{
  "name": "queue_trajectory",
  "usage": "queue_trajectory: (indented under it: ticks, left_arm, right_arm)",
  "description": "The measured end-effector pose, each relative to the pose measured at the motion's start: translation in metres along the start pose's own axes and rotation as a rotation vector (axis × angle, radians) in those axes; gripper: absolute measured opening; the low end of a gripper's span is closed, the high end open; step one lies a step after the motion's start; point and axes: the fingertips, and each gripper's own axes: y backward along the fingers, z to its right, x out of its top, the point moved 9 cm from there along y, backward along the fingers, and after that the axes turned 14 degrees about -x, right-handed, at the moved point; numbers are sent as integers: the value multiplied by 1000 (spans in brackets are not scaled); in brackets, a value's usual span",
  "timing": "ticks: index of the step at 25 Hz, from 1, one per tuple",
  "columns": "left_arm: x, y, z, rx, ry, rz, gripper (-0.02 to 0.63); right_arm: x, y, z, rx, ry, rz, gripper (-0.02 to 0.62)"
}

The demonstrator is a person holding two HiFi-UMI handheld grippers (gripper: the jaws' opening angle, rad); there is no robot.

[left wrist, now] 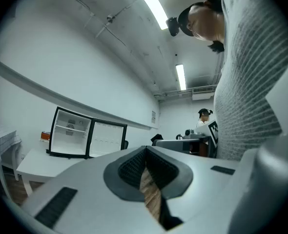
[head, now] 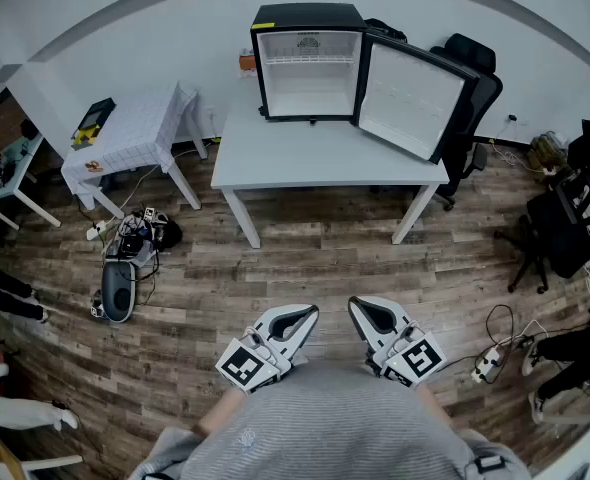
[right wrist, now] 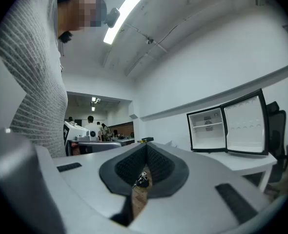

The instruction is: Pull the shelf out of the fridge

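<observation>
The left gripper has its jaws shut tight with nothing between them. The right gripper is the same. Their pads are dark and bumpy, like rubber, and the shells around them are smooth and pale.

Both are held close to the person's tummy, well apart from the fridge. It is a small black box, white inside, at the back of the flat white surface. Its door hangs wide open.

The shelf is a thin wire rack high inside the fridge, not pulled out yet.

I think the best way is to walk close, open one pair of jaws, pinch the front wire, and pull it straight and level so it does not catch. The fridge may slide on the smooth top, so the other gripper could steady it.
</observation>
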Motion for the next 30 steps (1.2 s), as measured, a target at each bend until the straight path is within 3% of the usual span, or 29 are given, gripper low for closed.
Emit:
queue_trajectory:
  ticks: [17,23,30]
  left_arm:
    - [-2,-3,-8,-5,18,-17,11]
    - [-2,1,-14,-3,13,-18,12]
    - [-4,8,-21,4,16,-7,11]
  right_arm:
    - [0,-8,5,-8,-17,-8,12]
    - [0,-14,2,35,-78,47,12]
    - [-4,-22,0,2,-47,37,12]
